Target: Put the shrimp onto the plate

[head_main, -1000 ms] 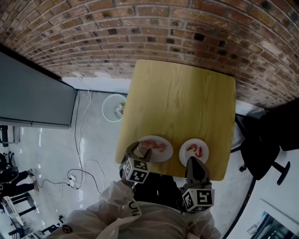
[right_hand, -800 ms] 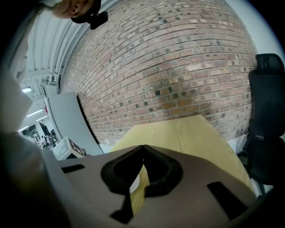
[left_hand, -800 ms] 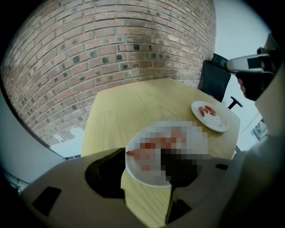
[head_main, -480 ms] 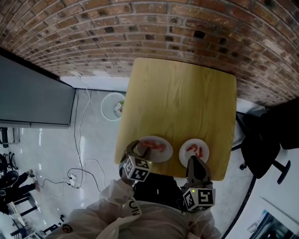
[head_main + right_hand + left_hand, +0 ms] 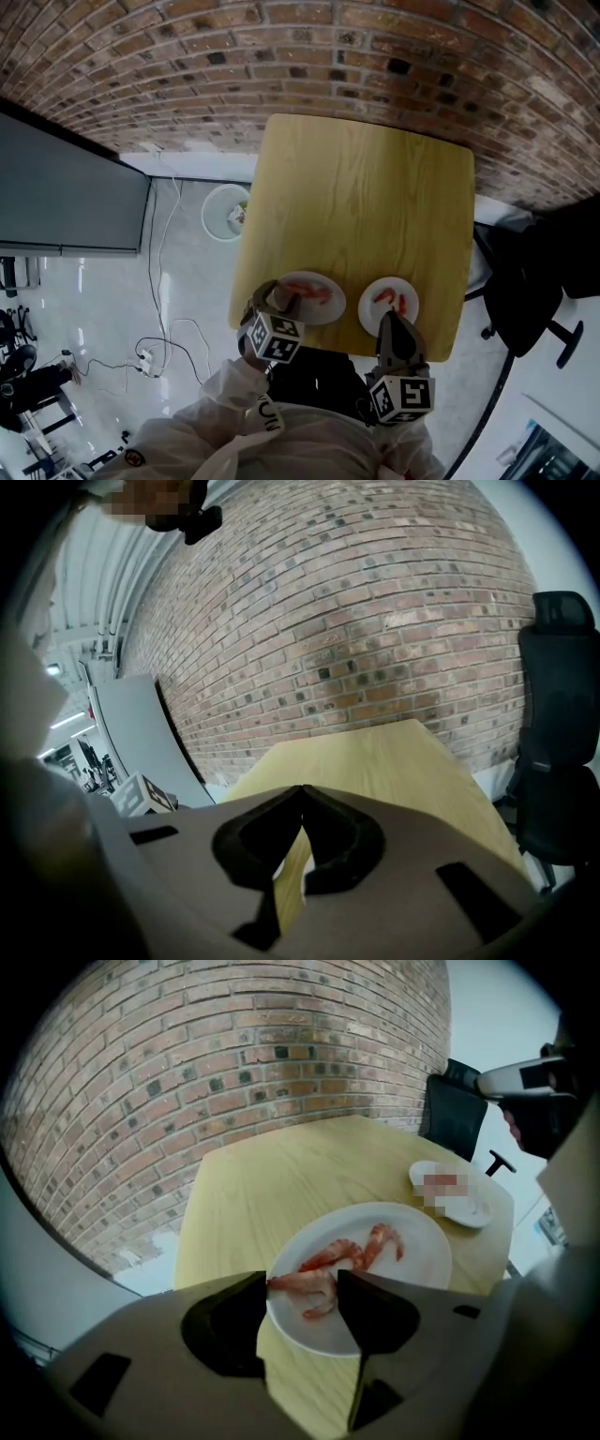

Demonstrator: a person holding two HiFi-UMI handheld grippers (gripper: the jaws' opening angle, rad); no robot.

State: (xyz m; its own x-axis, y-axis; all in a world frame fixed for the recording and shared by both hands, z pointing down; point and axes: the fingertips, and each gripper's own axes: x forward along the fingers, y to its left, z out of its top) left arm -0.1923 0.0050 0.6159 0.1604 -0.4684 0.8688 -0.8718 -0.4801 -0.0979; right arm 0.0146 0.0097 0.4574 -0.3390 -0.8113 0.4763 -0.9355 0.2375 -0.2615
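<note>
My left gripper (image 5: 302, 1281) is shut on a pink shrimp (image 5: 307, 1285), held by its ends just above the near part of a white plate (image 5: 412, 1269). Two more shrimp (image 5: 361, 1247) lie on that plate. In the head view this plate (image 5: 321, 314) sits near the table's front edge, with the left gripper (image 5: 277, 300) at its left side. A smaller white plate (image 5: 370, 315) to the right holds shrimp (image 5: 389, 300) too. My right gripper (image 5: 394, 328) hovers at that plate's near edge, shut and empty (image 5: 301, 794).
The yellow wooden table (image 5: 361, 197) stands against a brick wall (image 5: 281, 56). A white waste bin (image 5: 229, 214) stands on the floor to the left, with cables (image 5: 155, 356) nearby. A black office chair (image 5: 525, 281) is at the right.
The left gripper has drifted slightly left and back at the plate's edge. The right gripper has barely moved.
</note>
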